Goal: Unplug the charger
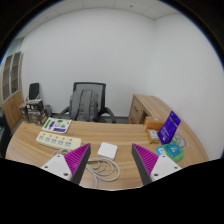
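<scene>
- Gripper (111, 166) hovers over desk (30, 150), fingers spread, holding nothing.
- White charger (107, 151) sits just ahead, between fingers, w/ cable (104, 172) looping back.
- Risk: off-centre grab could nudge charger aside or snag cable.

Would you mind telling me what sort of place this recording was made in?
Most likely a small office: a wooden desk, a grey office chair behind it, and a power strip with a white charger just ahead of the open gripper.
</scene>
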`<action>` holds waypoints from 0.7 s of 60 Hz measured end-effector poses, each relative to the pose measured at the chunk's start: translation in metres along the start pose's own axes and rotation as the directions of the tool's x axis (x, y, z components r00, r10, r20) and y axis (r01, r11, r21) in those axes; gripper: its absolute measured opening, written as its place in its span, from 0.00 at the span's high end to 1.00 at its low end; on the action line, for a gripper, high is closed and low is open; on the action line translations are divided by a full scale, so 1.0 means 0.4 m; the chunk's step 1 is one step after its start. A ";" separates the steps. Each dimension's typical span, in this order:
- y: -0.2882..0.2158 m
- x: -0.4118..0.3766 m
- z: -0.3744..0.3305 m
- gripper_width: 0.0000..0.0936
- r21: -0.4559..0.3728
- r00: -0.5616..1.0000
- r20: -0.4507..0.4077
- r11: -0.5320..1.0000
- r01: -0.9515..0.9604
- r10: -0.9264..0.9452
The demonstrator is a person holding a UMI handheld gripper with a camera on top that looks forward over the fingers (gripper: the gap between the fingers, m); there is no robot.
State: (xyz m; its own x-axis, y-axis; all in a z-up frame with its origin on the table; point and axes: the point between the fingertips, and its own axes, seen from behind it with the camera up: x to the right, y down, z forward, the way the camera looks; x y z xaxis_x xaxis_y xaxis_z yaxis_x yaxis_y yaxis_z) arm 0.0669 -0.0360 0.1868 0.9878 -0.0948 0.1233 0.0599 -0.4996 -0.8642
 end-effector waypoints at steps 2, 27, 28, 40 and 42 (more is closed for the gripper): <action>-0.005 -0.010 -0.055 0.09 0.007 1.000 0.001 1.000 0.004 -0.004; 0.034 -0.132 -0.531 0.08 0.037 1.000 -0.018 0.999 0.004 -0.004; 0.034 -0.135 -0.540 0.08 0.038 1.000 -0.017 0.999 0.002 -0.002; 0.029 -0.166 -0.597 0.08 0.043 1.000 -0.018 0.999 -0.014 0.014; 0.030 -0.173 -0.601 0.08 0.039 1.000 -0.013 0.999 -0.016 0.016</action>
State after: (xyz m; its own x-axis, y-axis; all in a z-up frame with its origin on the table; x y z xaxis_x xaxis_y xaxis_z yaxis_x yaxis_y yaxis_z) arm -0.0353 -0.2424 0.2853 0.9867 -0.1142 0.1157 0.0500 -0.4638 -0.8845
